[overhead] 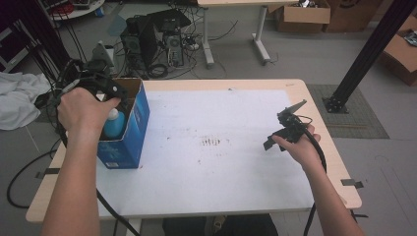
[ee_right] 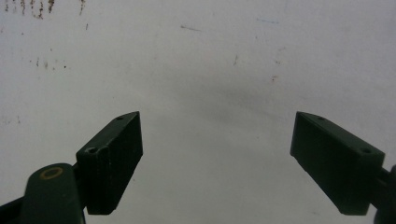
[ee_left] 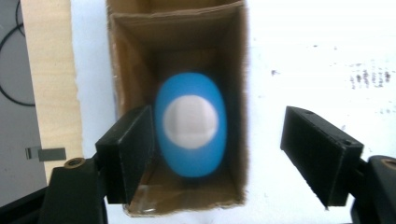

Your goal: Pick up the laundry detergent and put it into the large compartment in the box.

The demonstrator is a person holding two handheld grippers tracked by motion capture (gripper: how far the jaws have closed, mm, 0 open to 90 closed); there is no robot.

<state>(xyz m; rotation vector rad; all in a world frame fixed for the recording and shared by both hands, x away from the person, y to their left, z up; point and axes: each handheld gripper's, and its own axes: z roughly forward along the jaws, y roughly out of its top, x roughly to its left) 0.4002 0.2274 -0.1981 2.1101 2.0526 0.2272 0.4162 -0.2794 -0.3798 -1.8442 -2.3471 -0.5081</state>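
Blue bottle stands upright, cap up, in box.

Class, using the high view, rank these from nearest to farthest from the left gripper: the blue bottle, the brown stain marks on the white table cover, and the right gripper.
1. Blue bottle: directly under the left gripper, standing inside the blue cardboard box.
2. Brown stain marks: mid-table, to the box's right.
3. Right gripper: far right side of the table, held above the white cover.
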